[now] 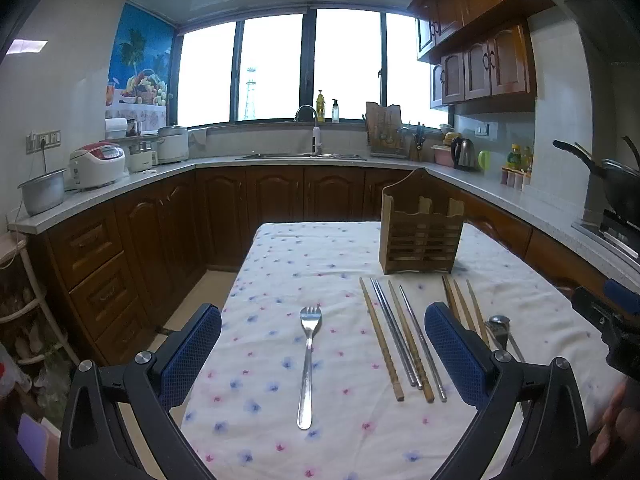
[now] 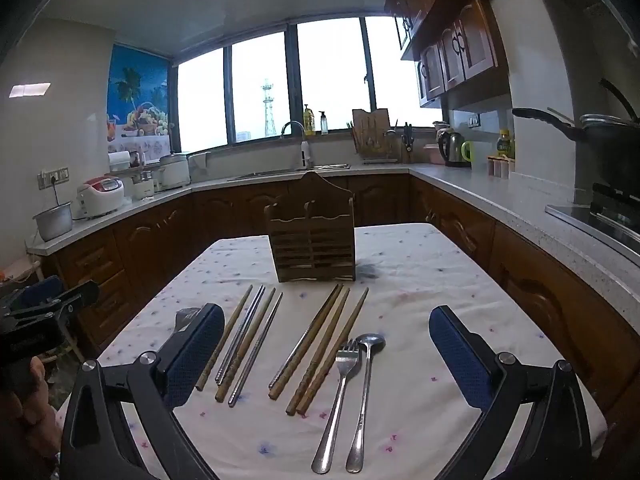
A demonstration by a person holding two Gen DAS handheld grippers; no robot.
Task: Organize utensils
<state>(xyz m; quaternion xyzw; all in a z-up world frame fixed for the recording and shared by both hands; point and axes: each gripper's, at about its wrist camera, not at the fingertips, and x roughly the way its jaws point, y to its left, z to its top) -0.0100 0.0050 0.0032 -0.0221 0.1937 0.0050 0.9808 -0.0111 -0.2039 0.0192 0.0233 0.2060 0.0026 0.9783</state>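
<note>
Nothing gripped yet: left gripper [image 1: 322, 344] spread wide above the cloth, right gripper [image 2: 326, 350] likewise wide and empty. Landmark: wooden holder [image 1: 420, 236], upright at the far end of the table [image 1: 280, 248], still without utensils as far as can be seen. Well to the left of the holder and nearer, a lone fork [image 1: 307, 360], flat on the cloth, hard to pinch, likely to skid or drag the cloth. Just in front of the holder, left group of chopsticks [image 2: 240, 340], wood and steel mixed, touching side by side; risk of catching two at once or rolling one off. In front and slightly right, second group of chopsticks [image 2: 320, 344], then a second fork [image 2: 340, 396] and spoon [image 2: 366, 392] nearly touching; easy to nudge together. Narrow slots; holder possibly tipped by a slanted insert.
</note>
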